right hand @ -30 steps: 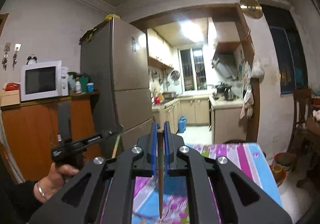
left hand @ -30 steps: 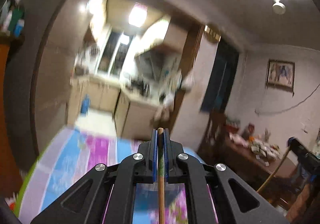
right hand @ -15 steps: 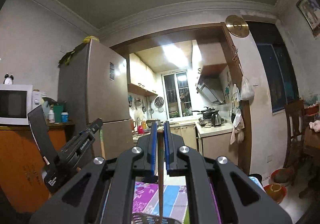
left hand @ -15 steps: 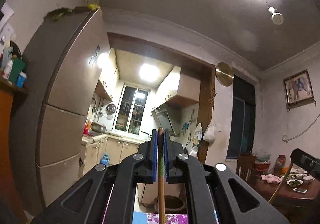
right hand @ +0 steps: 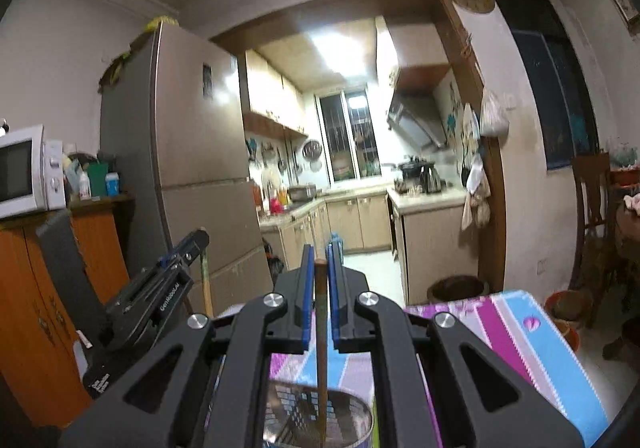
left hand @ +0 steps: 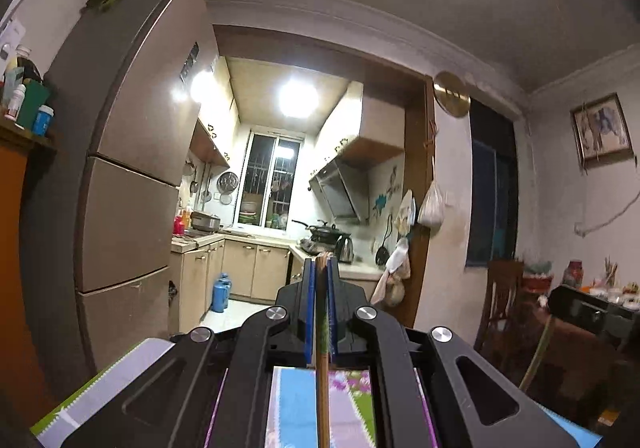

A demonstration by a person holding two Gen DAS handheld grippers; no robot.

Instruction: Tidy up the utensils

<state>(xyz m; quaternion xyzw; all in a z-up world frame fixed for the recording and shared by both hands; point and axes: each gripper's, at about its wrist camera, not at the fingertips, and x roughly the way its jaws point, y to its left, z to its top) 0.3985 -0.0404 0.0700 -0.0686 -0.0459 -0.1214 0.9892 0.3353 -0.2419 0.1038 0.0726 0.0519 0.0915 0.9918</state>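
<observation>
Right gripper [right hand: 319, 304] clamped on chopstick [right hand: 321, 348] hanging tip-down into perforated metal holder [right hand: 320, 422] on tabletop [right hand: 532, 332], left gripper [left hand: 319, 308] clamped on second chopstick [left hand: 322, 388] over cloth; best lowered vertically, released only once seated.

Left gripper [right hand: 202, 248], side of the body, as you see it from your right wrist camera: white print reading roughly "GenRobot.AI".
Same gripper, lower block near your hand: two more short lines of white print, too small for you to read.
Fridge [right hand: 192, 135], door: a dark sticker, its text unreadable.
Left wrist view: nothing you can read.
</observation>
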